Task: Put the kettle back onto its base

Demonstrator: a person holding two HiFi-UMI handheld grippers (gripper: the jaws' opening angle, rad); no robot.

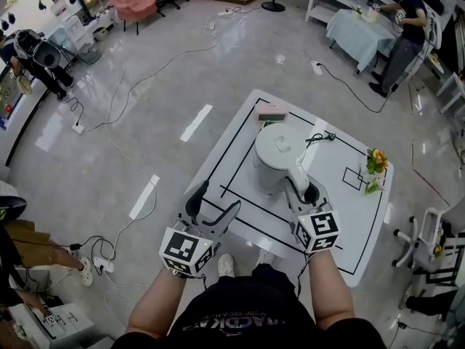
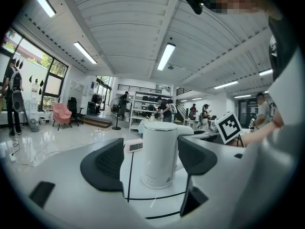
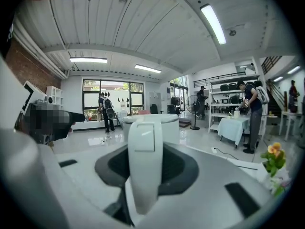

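Observation:
A white electric kettle (image 1: 278, 153) stands upright in the middle of the white table (image 1: 234, 133). Its handle (image 1: 298, 171) points toward me, and my right gripper (image 1: 300, 189) is shut on it, one dark pad on each side. In the right gripper view the handle (image 3: 144, 161) fills the gap between the pads. A black cord (image 1: 320, 137) lies just behind the kettle; a base under the kettle cannot be made out. My left gripper (image 1: 212, 205) hangs open at the table's near left edge with nothing in it. From the left gripper view the kettle (image 2: 159, 151) stands well beyond the jaws.
A small pink display unit (image 1: 272, 112) sits at the table's far edge behind the kettle. A little vase of flowers (image 1: 375, 167) stands at the right edge. Black lines mark out boxes on the table top. Cables run over the floor at left, and people work at the room's edges.

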